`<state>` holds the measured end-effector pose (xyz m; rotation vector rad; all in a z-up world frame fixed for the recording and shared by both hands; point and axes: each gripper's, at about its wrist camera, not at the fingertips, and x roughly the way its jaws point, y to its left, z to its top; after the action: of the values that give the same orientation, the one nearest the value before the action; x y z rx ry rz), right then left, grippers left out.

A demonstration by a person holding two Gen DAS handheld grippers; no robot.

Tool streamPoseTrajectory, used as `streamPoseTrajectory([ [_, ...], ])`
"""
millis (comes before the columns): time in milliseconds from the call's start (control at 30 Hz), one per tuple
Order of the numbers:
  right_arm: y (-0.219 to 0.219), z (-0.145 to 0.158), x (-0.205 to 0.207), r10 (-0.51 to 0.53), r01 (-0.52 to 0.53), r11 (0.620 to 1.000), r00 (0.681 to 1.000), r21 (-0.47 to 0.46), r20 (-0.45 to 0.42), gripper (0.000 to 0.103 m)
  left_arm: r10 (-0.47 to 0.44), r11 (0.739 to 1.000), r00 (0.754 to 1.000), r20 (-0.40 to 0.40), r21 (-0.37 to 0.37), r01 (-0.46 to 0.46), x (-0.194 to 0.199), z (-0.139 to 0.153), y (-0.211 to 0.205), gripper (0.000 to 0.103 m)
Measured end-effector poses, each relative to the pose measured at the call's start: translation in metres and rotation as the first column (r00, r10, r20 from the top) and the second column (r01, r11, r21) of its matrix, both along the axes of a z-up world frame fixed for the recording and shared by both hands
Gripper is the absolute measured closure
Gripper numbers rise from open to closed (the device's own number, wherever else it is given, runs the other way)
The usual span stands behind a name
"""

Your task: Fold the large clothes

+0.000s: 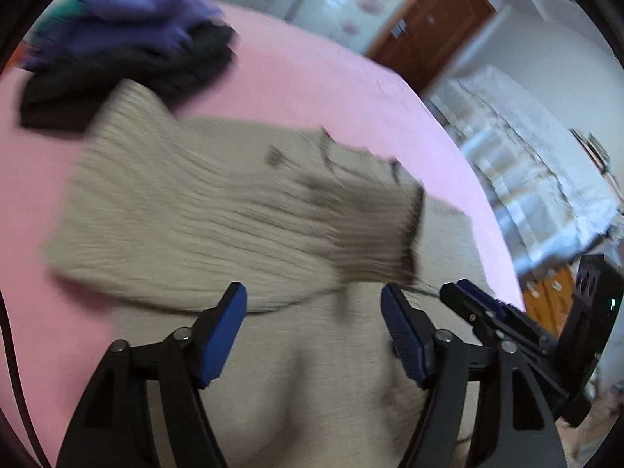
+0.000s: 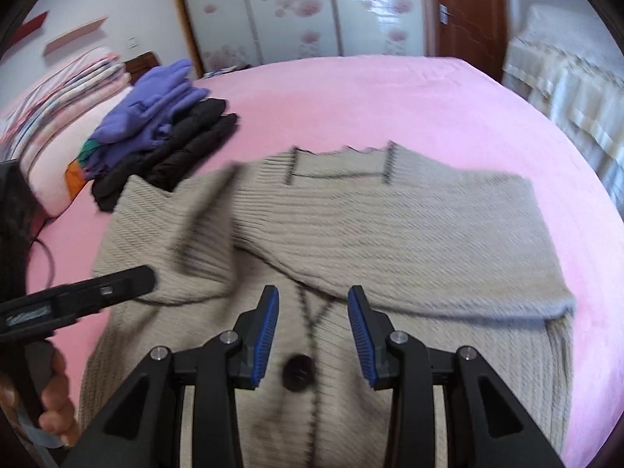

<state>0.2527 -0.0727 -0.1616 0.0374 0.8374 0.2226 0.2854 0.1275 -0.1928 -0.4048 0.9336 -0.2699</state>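
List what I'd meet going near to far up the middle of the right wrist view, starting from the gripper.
right gripper with jaws open → black button on the beige knit cardigan → sleeves folded across its chest → dark-trimmed collar → bare pink bedsheet → floral wardrobe doors.

cardigan [image 2: 390,226] lies on the bed [image 2: 351,93] — clothes pile [image 2: 163,128] behind it, to its left.

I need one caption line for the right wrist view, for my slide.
Open right gripper above a beige cardigan, sleeves folded in, on a pink bed.
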Motion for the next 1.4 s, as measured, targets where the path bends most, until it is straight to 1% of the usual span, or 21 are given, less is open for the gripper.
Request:
streamPoseTrajectory([
  [100,0.022,-0.001,0.007,0.048,-0.048,0.999,0.999,-0.016,-0.005,0.066,0.097,0.990,0.994,0.049,0.095,-0.102,-0.018,0.010,0.032,0.029],
  [200,0.033,-0.010,0.015,0.053,-0.053,0.999,0.998,-0.008,-0.037,0.066,0.189,0.972,0.981,0.050,0.132,-0.194,-0.028,0.016,0.072,0.029],
  [267,0.032,-0.017,0.019,0.038,-0.037,0.999,0.997,0.022,-0.060,0.066,0.243,0.957,0.969,0.041,0.149,-0.247,-0.030,0.011,0.091,0.028],
  [400,0.014,-0.029,0.027,-0.022,0.030,0.997,0.994,0.074,-0.106,0.066,0.324,0.926,0.946,-0.017,0.212,-0.313,-0.025,-0.016,0.107,0.028],
  [433,0.009,-0.032,0.029,-0.036,0.046,0.995,0.993,0.084,-0.115,0.066,0.334,0.922,0.942,-0.024,0.219,-0.321,-0.023,-0.022,0.105,0.028],
  [533,-0.008,-0.039,0.038,-0.074,0.093,0.988,0.986,0.124,-0.147,0.066,0.368,0.910,0.929,-0.047,0.222,-0.350,-0.020,-0.037,0.115,0.028],
  [700,-0.017,-0.047,0.055,-0.081,0.121,0.970,0.979,0.211,-0.187,0.066,0.394,0.907,0.914,-0.100,0.202,-0.369,-0.016,-0.059,0.121,0.028],
  [867,-0.008,-0.054,0.074,-0.048,0.104,0.958,0.977,0.266,-0.209,0.067,0.379,0.911,0.921,-0.092,0.213,-0.353,-0.019,-0.062,0.119,0.028],
  [900,-0.005,-0.053,0.077,-0.039,0.095,0.959,0.978,0.269,-0.205,0.082,0.375,0.912,0.922,-0.094,0.215,-0.349,-0.018,-0.063,0.118,0.028],
  [933,0.000,-0.053,0.080,-0.013,0.071,0.961,0.977,0.268,-0.213,0.092,0.372,0.913,0.923,-0.094,0.217,-0.346,-0.017,-0.063,0.116,0.028],
  [1000,0.004,-0.043,0.080,-0.008,0.056,0.963,0.984,0.263,-0.179,0.093,0.366,0.915,0.925,-0.097,0.219,-0.339,-0.014,-0.063,0.112,0.028],
  [1033,0.006,-0.032,0.080,0.005,0.033,0.966,0.989,0.258,-0.146,0.093,0.363,0.915,0.927,-0.096,0.222,-0.336,-0.013,-0.063,0.109,0.028],
  [1100,0.008,-0.006,0.079,0.018,0.000,0.969,0.997,0.246,-0.074,0.094,0.360,0.915,0.928,-0.098,0.229,-0.331,-0.009,-0.063,0.105,0.028],
  [1133,0.006,0.014,0.078,0.015,-0.010,0.970,1.000,0.244,-0.022,0.094,0.361,0.915,0.928,-0.097,0.230,-0.332,-0.006,-0.063,0.102,0.028],
  [1200,0.000,0.047,0.078,0.002,-0.018,0.972,0.998,0.235,0.068,0.094,0.361,0.916,0.928,-0.095,0.221,-0.334,0.000,-0.061,0.099,0.028],
  [1267,-0.009,0.069,0.078,-0.020,-0.008,0.978,0.991,0.209,0.131,0.094,0.366,0.915,0.926,-0.092,0.215,-0.340,0.005,-0.059,0.096,0.028],
  [1333,-0.022,0.083,0.080,-0.052,0.022,0.985,0.983,0.170,0.174,0.094,0.375,0.912,0.923,-0.090,0.217,-0.349,0.012,-0.058,0.092,0.028],
  [1400,-0.037,0.083,0.084,-0.079,0.054,0.989,0.981,0.140,0.179,0.094,0.380,0.911,0.920,-0.099,0.213,-0.354,0.017,-0.058,0.089,0.029],
])
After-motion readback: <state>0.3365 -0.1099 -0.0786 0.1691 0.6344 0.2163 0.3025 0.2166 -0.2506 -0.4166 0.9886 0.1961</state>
